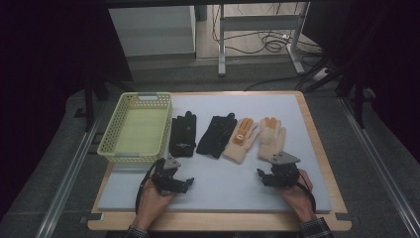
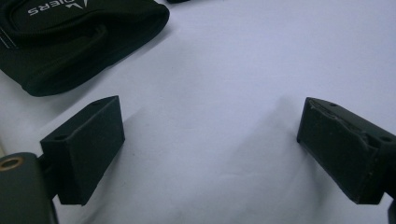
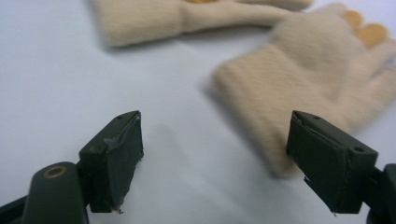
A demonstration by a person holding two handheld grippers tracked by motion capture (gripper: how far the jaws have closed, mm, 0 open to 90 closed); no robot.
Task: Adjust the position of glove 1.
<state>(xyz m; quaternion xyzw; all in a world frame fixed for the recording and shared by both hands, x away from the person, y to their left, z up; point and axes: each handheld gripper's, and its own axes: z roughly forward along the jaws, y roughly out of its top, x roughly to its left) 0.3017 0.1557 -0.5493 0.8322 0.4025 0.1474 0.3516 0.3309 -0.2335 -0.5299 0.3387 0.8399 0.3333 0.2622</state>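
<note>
Two black gloves (image 1: pixel 183 135) (image 1: pixel 217 135) and two cream gloves with orange patches (image 1: pixel 240 140) (image 1: pixel 272 137) lie in a row on the pale mat (image 1: pixel 223 188). My left gripper (image 1: pixel 190 182) rests low on the mat, just in front of the left black glove (image 2: pixel 70 37). Its jaws stand open with bare mat between them (image 2: pixel 210 130). My right gripper (image 1: pixel 261 176) sits in front of the right cream glove (image 3: pixel 299 84), open as well, with the cuff edge lying between and beyond its jaws, untouched. The other cream glove (image 3: pixel 177 18) lies farther off.
A yellow-green mesh basket (image 1: pixel 110 141) stands at the mat's left, beside the black gloves. The mat lies on a wooden table (image 1: pixel 317 148) with its front edge near the person's hands. Table legs and cables sit on the floor beyond.
</note>
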